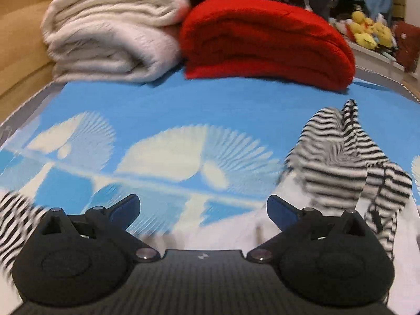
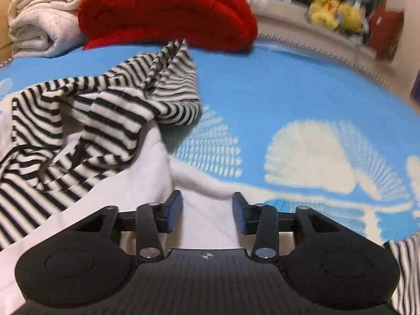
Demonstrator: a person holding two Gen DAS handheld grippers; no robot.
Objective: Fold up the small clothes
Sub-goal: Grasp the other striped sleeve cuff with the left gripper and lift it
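A small garment with a white body and black-and-white striped sleeves (image 2: pixel 105 110) lies crumpled on the blue-and-white patterned bed cover (image 2: pixel 288 99). In the left wrist view its striped part (image 1: pixel 338 162) is bunched up at the right, and another striped piece (image 1: pixel 15 220) shows at the left edge. My left gripper (image 1: pixel 203 210) is open wide and empty, just above the garment's white edge (image 1: pixel 223 233). My right gripper (image 2: pixel 207 216) is open, with the white fabric (image 2: pixel 207 225) lying between and under its fingers.
A folded red blanket (image 1: pixel 265 39) and a folded cream blanket (image 1: pixel 113 34) are stacked at the far edge of the bed. Yellow plush toys (image 2: pixel 333 10) sit on a ledge at the back right. A wooden side (image 1: pixel 18 39) rises at the left.
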